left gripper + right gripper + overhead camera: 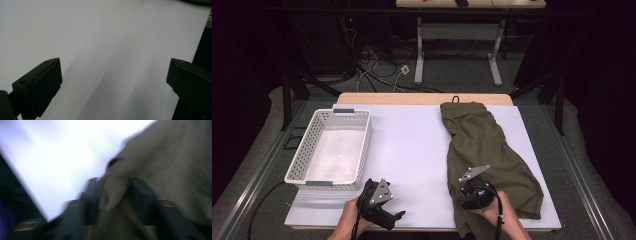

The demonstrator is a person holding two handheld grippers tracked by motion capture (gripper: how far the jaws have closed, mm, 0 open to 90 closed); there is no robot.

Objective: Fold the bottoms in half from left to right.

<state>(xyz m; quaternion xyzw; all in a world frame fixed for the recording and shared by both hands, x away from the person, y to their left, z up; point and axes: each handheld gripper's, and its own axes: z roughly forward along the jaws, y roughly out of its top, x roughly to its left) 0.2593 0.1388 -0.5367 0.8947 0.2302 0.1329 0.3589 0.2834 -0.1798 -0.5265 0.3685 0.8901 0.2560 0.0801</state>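
Note:
An olive-green garment (486,150) lies lengthwise on the right half of the white table (412,145), its near end hanging over the front edge. My right gripper (472,192) sits at the garment's near left edge. In the blurred right gripper view its jaws are shut on a bunched fold of the olive-green garment (113,192). My left gripper (384,212) is held low at the table's front edge, left of centre. In the left gripper view its jaws stand wide apart over bare white table (105,50), so the left gripper (113,82) is open and holds nothing.
A white perforated basket (307,150) stands empty on the left side of the table. Beyond the table's far edge are cables on the floor and the white legs of another desk (419,50). Dark floor surrounds the table.

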